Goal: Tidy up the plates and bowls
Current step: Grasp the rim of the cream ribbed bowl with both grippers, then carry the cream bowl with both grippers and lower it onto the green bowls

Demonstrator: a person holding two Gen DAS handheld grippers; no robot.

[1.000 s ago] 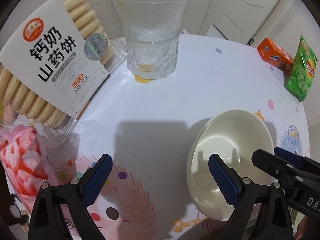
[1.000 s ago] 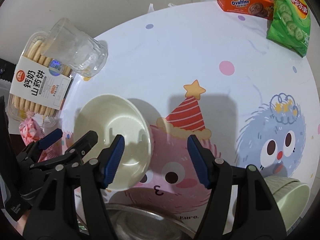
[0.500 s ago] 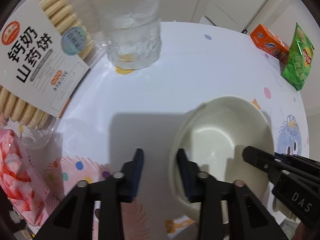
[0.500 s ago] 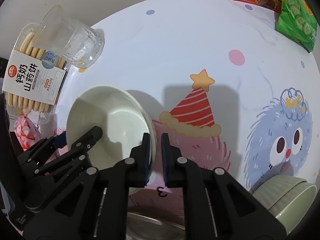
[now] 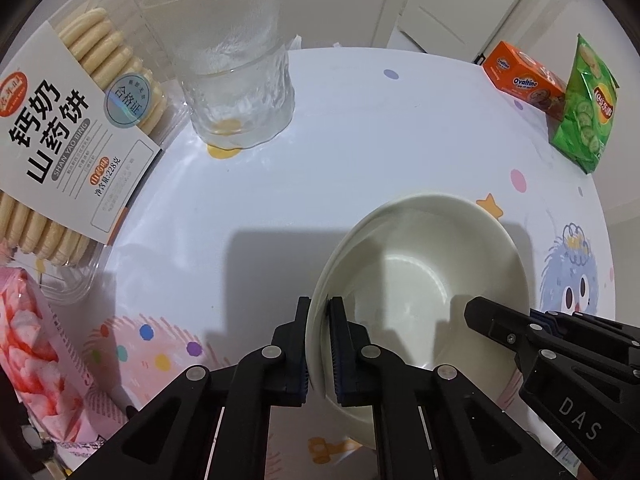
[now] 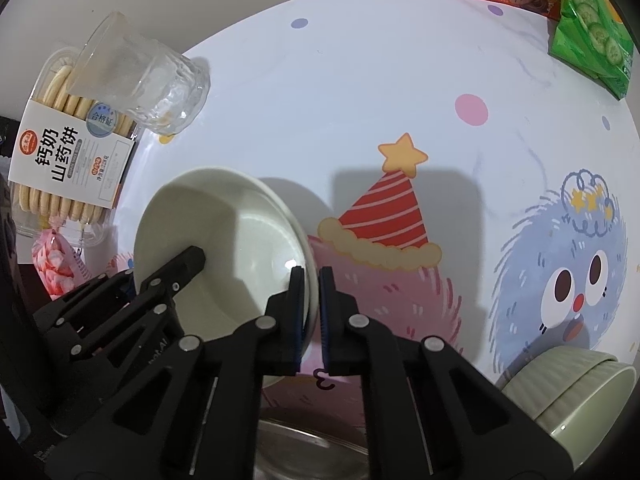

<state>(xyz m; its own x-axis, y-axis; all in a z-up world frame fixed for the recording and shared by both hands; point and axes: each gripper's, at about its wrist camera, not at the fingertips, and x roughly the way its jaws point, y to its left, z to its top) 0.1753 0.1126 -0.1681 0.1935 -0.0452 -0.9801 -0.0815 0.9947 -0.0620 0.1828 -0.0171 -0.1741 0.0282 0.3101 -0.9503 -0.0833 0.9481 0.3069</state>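
Right now both tongs are clamped on one cream bowl point(image 5: 424, 280) that sits on the round worktop point(image 5: 360, 140) with its cartoon-printed cover. In the left wrist view the bowl fills the lower right of the frame, and the left tongs point(image 5: 319, 354) pinch its near-left rim, one blue-padded finger outside the wall and one inside, the gap no wider than the rim. The right tongs point(image 5: 552, 352) reach in from the lower right edge of that frame onto the bowl's opposite side. In the right wrist view the bowl point(image 6: 224, 248) lies left of centre, and the right tongs point(image 6: 310, 316) grip its right-hand rim the same way, squeezed down to the wall's thickness, while the left tongs point(image 6: 132, 300) come in from the lower left.

A clear glass tumbler point(image 5: 232, 72) stands at upper centre of the left wrist view, beside a plastic tray of biscuits point(image 5: 72, 136) at upper left. A pink snack packet point(image 5: 36, 352) lies at lower left. An orange Ovaltine box point(image 5: 524, 80) and a green crisp bag point(image 5: 588, 108) sit at upper right. A pale green ribbed bowl point(image 6: 572, 396) shows at the lower right of the right wrist view, and a metal rim point(image 6: 312, 448) at bottom centre.
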